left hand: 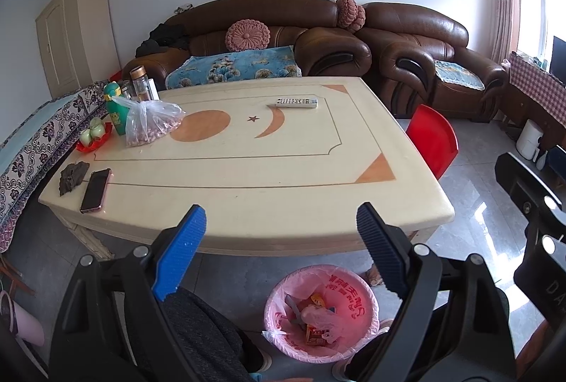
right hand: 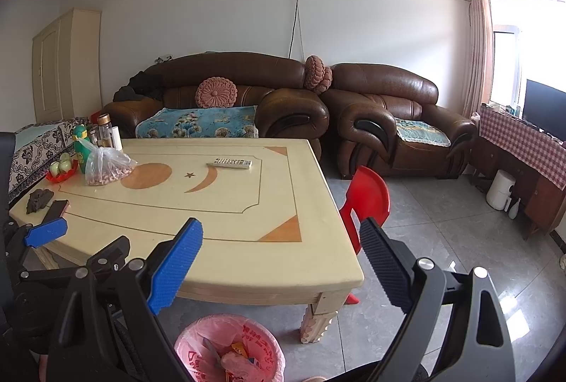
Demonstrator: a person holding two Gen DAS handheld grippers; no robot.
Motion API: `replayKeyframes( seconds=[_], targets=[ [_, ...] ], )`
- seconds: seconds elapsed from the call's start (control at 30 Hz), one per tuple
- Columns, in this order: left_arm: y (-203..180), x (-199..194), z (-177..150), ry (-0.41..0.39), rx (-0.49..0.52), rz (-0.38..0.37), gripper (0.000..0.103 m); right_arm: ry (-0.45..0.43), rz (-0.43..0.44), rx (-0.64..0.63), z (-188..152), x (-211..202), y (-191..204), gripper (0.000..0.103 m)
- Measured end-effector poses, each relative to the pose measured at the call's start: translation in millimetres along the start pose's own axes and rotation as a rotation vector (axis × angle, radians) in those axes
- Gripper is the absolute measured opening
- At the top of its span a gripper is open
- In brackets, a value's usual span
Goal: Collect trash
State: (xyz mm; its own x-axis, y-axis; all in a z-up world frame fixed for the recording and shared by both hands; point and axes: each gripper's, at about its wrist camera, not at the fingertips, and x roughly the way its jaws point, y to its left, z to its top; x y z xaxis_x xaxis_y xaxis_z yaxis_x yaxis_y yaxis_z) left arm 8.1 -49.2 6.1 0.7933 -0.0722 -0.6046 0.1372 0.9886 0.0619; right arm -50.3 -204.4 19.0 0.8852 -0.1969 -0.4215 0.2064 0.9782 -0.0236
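Red print on pink bin liner [left hand: 348, 298]

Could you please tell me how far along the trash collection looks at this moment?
Wrappers already lie in the pink-lined bin. Nothing is in hand: left claw and right claw are open and empty. No obvious loose trash shows on the table.

pink-lined trash bin [left hand: 320, 311] on floor by table, holding wrappers [left hand: 315, 334].
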Motion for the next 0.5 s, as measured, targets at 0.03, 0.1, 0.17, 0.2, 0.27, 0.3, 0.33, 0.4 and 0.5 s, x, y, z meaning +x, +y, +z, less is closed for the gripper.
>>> replayKeyframes(
  seconds=[0.03, 0.1, 0.17, 0.2, 0.27, 0.3, 0.33, 0.4, 0.5],
  targets=[
    [0.8, 0.7, 0.0, 0.001, -0.002, -0.005, 0.085, 0.001, 0.001, -0.001, -0.1, 0.4, -0.5, 0.088],
    [0.6, 2.5, -0.2, 0.005, 0.002, -0.006, 0.087, 0.001, 0.001, -0.001, -0.2, 0.3, -1.1, 0.088],
    [-1.3, 3.6, -0.4, 0.006, 0.005, -0.006, 0.088, 0.001, 0.001, -0.001, -0.5, 0.8, -1.8, 0.088],
    [-1.2, 3.8, -0.6, 0.004, 0.006, -0.003, 0.088, 0.001, 0.0, 0.0, -0.5, 0.8, -1.8, 0.088],
    [-1.6, 3.2, -0.8, -0.002, 0.005, -0.008, 0.088, 0.001, 0.0, 0.0, -0.4, 1.0, -1.6, 0.088],
    [-1.7, 2.9, -0.8, -0.006, 0.004, -0.009, 0.088, 0.001, 0.0, 0.001, -0.5, 0.9, -1.8, 0.088],
    [-2.1, 2.5, -1.0, -0.009, 0.005, -0.009, 0.088, 0.001, 0.001, 0.001, 0.2, 1.3, -1.7, 0.088],
    [-3.5, 2.1, -1.3, -0.015, 0.01, -0.004, 0.088, 0.001, -0.001, 0.002, -1.2, 1.6, -2.8, 0.088],
    [-4.3, 1.8, -2.0, -0.01, 0.01, -0.014, 0.088, 0.001, 0.0, 0.004, -2.4, 1.7, -4.2, 0.088]
  ],
)
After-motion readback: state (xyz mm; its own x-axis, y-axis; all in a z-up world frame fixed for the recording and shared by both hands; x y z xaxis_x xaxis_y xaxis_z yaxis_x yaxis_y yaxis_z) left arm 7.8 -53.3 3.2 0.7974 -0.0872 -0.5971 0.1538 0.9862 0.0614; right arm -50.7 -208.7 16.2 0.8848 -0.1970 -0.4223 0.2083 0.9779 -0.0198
